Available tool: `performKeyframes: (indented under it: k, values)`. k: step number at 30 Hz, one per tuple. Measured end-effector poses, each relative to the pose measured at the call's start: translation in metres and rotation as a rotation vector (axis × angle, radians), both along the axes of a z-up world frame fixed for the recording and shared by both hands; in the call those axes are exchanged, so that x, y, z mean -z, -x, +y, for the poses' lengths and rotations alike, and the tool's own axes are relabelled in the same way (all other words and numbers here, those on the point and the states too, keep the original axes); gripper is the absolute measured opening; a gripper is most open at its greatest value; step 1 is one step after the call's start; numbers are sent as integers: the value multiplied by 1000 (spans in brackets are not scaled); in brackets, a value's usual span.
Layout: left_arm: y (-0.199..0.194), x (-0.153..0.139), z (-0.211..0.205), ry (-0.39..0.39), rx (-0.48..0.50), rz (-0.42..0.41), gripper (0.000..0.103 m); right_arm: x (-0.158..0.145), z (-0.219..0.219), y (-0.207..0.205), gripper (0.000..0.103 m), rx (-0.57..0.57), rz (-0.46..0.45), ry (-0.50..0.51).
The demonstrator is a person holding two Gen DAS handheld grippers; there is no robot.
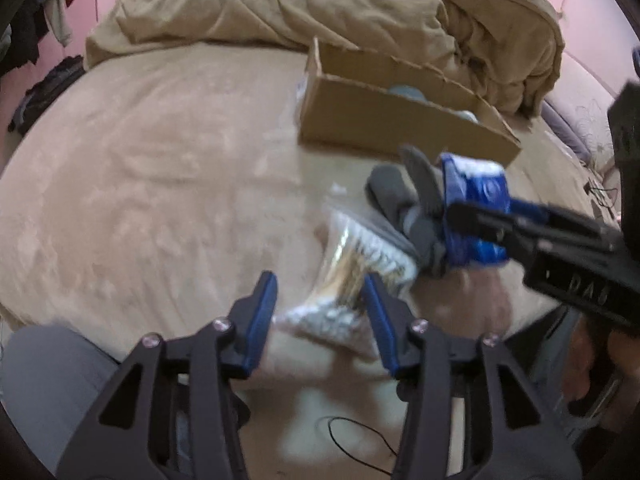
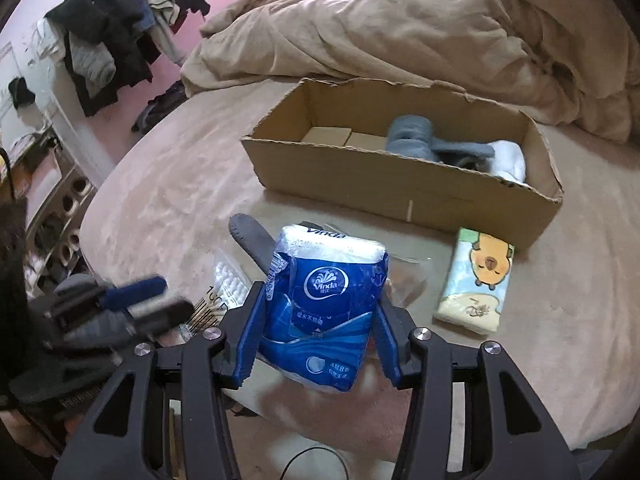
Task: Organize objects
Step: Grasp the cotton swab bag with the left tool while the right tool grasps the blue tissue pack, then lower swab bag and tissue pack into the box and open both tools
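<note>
The right gripper (image 2: 320, 316) is clamped on a blue Vinda tissue pack (image 2: 324, 308), its blue fingers (image 2: 250, 340) pressing both sides of the pack, which is held just above the beige bed (image 2: 180, 200). From the left wrist view the same pack (image 1: 474, 216) shows in front of a cardboard box (image 1: 400, 128). The left gripper (image 1: 320, 292) hangs with its jaws spread apart and nothing between them, just above a clear bag of cotton swabs (image 1: 352, 280) lying on the bed. A grey sock (image 1: 404, 200) lies beside that bag, partly behind the tissue pack. The box (image 2: 400, 184) sits open on the bed and holds rolled grey socks (image 2: 416, 136) and something white (image 2: 510, 160) (too blurred to name). A cartoon-printed tissue packet (image 2: 476, 280) lies just in front of the box's near wall. A rumpled tan duvet (image 2: 400, 28) is heaped behind the box.
</note>
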State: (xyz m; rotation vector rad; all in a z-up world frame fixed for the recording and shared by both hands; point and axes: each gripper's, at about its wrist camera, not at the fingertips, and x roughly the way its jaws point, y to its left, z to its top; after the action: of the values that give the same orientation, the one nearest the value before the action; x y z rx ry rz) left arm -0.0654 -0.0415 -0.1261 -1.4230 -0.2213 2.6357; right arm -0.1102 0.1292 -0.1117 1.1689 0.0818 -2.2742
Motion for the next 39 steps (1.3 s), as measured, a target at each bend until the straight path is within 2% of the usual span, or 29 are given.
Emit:
performKeyframes:
  k: [2,6,8,11,14,15,16,17,22,31,35,39]
  values:
    - [-3,3,2,-24,21,6,65,0,-4,-1,52,-10,11,-11]
    - [-8,-2,2,-56,49,40,76,12,-14,4,52,-37,7,-49]
    - [-7,-2,7,-37,78,51,78,20,-16,8,52,-39,10,-58]
    - [0,8,19,-7,137,16,78,24,-15,12,52,-39,2,-57]
    - [9,21,24,10,142,2,78,22,-12,11,51,-32,1,-55]
    - [11,23,24,15,140,0,76,22,-11,10,51,-29,2,-55]
    - [13,26,25,24,139,-3,72,21,-9,10,50,-24,2,-54]
    - [15,29,26,37,133,-2,63,21,-8,9,50,-20,1,-51]
    - [16,29,22,45,101,7,44,21,-5,6,50,-15,5,-54]
    - [5,9,-16,37,-39,44,41,26,-8,3,50,-23,28,-79]
    - [6,-13,-33,19,-85,74,41,28,-8,3,50,-23,31,-82]
    - [1,-38,-33,12,-84,111,41,22,-4,4,49,-2,26,-64]
